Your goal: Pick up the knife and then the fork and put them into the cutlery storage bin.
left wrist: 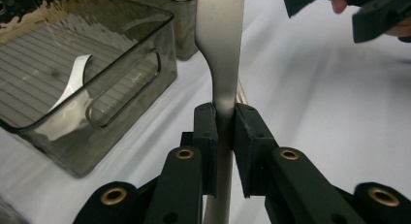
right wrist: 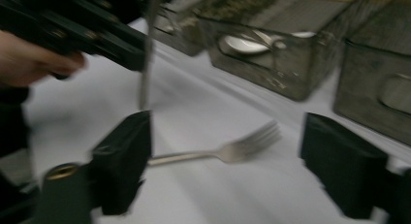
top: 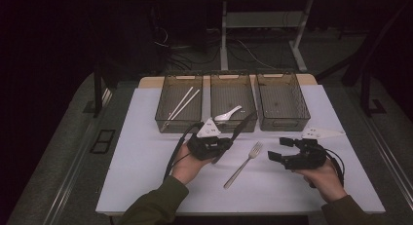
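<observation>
My left gripper (top: 229, 143) is shut on a long flat metal utensil (top: 239, 131), which slants up toward the middle bin (top: 233, 75). In the left gripper view the jaws (left wrist: 224, 122) pinch its handle (left wrist: 220, 64) upright. A metal fork (top: 242, 165) lies on the white mat between the two hands, tines pointing away. My right gripper (top: 278, 149) hovers just right of the fork with its jaws wide apart and nothing in them. In the right gripper view the fork (right wrist: 228, 151) lies on the mat between the open jaws (right wrist: 228, 132).
Three dark see-through bins stand in a row at the back. The left bin (top: 178, 78) holds white chopsticks (top: 182, 102), the middle one a white spoon (top: 228, 115), and the right bin (top: 282, 75) looks empty. The white mat (top: 146, 176) covers the table.
</observation>
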Demonstrator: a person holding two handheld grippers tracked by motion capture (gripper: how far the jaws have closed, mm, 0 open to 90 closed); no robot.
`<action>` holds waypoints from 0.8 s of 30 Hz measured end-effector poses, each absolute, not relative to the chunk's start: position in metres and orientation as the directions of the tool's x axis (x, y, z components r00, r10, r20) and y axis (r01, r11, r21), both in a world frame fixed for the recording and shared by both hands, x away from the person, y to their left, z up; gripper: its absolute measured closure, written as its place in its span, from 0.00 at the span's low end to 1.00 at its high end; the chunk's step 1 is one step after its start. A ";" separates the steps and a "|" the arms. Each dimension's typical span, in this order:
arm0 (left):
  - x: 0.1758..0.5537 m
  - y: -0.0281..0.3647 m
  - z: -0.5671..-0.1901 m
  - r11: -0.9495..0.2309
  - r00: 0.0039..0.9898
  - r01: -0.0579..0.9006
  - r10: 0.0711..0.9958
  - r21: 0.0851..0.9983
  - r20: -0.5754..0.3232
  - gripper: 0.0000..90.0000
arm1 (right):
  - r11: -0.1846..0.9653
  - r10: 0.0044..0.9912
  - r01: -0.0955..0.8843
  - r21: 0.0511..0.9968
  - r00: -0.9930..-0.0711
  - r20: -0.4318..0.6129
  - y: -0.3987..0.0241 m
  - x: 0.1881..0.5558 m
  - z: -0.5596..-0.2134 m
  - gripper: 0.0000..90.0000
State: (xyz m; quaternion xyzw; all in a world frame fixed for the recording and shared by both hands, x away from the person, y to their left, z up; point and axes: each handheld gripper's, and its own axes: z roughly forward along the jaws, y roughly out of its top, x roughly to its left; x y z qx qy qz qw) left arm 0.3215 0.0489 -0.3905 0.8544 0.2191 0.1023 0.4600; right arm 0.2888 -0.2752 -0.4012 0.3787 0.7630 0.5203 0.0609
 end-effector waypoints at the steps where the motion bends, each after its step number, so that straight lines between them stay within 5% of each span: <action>1: 0.323 0.048 -0.391 -0.479 0.881 0.284 0.472 0.830 -0.029 0.88 | 0.167 0.644 0.512 0.843 -0.704 0.300 -0.274 0.292 -0.399 0.26; 24: 0.334 0.018 -0.389 -0.454 0.865 0.276 0.501 0.847 -0.014 0.88 | 0.089 0.594 0.498 0.863 -0.722 0.356 -0.224 0.334 -0.378 0.64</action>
